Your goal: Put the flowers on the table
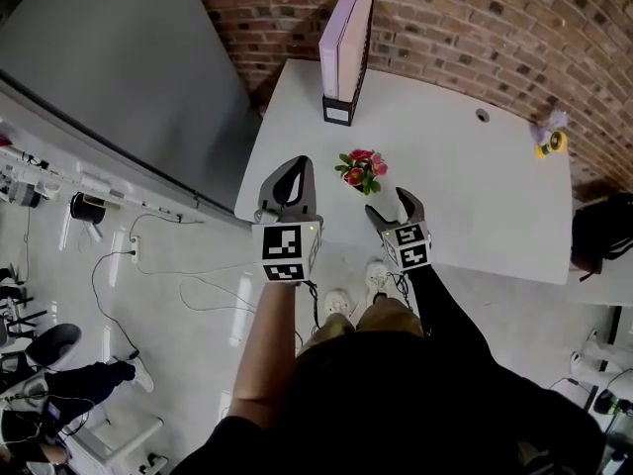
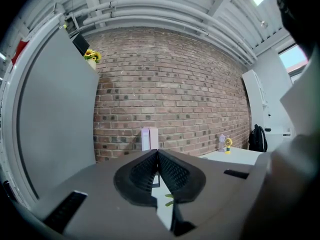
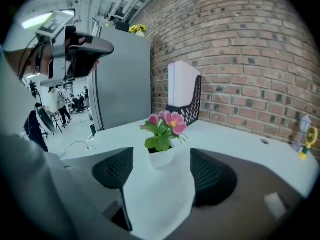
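The flowers (image 1: 360,169) stand in a small white pot (image 3: 161,157) by the table's (image 1: 475,196) near edge. They look light and easy to crush, so hold the pot. The right gripper (image 1: 389,211) is wide open. The left gripper (image 2: 158,159) is closed and empty.

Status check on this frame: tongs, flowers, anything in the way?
Left tongs shut, empty. Right tongs open, lined up on the flowers, not touching. Flowers upright in white pot on the table. Nothing between tongs and pot.

Flowers (image 3: 167,121) pink, leaves (image 3: 159,143) green, pot (image 3: 162,157) white. Table (image 1: 475,186) white. Far wall (image 1: 475,28) red-brown brick. File holder (image 1: 337,110) black mesh.
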The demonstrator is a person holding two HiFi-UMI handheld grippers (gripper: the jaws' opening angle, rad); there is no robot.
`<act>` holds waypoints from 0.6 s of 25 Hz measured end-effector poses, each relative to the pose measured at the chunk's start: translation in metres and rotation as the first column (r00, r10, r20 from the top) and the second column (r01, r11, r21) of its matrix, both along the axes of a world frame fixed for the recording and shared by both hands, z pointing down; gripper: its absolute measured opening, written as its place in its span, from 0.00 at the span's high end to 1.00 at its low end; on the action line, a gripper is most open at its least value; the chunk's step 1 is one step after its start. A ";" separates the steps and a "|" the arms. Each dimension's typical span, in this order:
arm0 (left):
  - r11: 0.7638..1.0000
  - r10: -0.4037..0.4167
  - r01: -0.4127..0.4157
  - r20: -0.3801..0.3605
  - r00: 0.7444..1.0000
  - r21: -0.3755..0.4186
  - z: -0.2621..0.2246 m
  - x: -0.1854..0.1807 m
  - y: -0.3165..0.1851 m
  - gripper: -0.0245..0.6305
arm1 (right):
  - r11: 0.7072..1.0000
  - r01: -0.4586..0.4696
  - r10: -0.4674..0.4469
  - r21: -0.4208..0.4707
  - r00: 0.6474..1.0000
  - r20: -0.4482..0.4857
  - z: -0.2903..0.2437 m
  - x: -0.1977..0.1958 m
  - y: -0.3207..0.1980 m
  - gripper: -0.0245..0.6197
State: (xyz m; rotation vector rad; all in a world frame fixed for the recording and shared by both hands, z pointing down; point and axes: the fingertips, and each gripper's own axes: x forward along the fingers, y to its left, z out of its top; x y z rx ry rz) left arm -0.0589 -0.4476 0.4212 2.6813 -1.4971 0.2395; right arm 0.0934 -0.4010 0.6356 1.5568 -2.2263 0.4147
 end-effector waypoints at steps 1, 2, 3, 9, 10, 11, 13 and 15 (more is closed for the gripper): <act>1.000 0.006 -0.006 -0.005 1.000 0.009 -0.002 -0.001 0.003 0.95 | 0.999 -0.018 0.018 0.028 1.000 0.005 -0.011 0.003 0.001 0.42; 1.000 0.011 -0.011 -0.007 1.000 0.016 -0.004 -0.002 0.007 0.95 | 0.998 -0.035 0.034 0.057 0.999 0.014 -0.022 0.005 0.002 0.42; 1.000 0.016 -0.016 -0.005 1.000 0.020 -0.005 -0.003 0.012 0.95 | 0.995 -0.050 0.048 0.085 0.999 0.023 -0.033 0.007 0.005 0.42; 0.997 0.048 -0.047 -0.008 0.999 0.065 -0.018 -0.003 0.031 0.95 | 0.964 -0.097 0.094 0.248 0.995 0.024 -0.108 0.019 0.012 0.42; 0.996 0.052 -0.051 -0.010 0.999 0.073 -0.022 -0.003 0.033 0.95 | 0.957 -0.102 0.099 0.273 0.995 0.025 -0.122 0.020 0.012 0.42; 0.995 0.055 -0.054 -0.010 0.998 0.081 -0.026 -0.003 0.034 0.95 | 0.950 -0.104 0.101 0.296 0.995 0.026 -0.135 0.020 0.014 0.42; 0.993 0.061 -0.061 -0.002 0.998 0.098 -0.035 -0.003 0.037 0.95 | 0.936 -0.103 0.099 0.336 0.995 0.028 -0.160 0.019 0.016 0.42; 0.991 0.067 -0.067 0.004 0.998 0.112 -0.043 0.000 0.038 0.95 | 0.923 -0.106 0.100 0.371 0.994 0.035 -0.182 0.020 0.019 0.42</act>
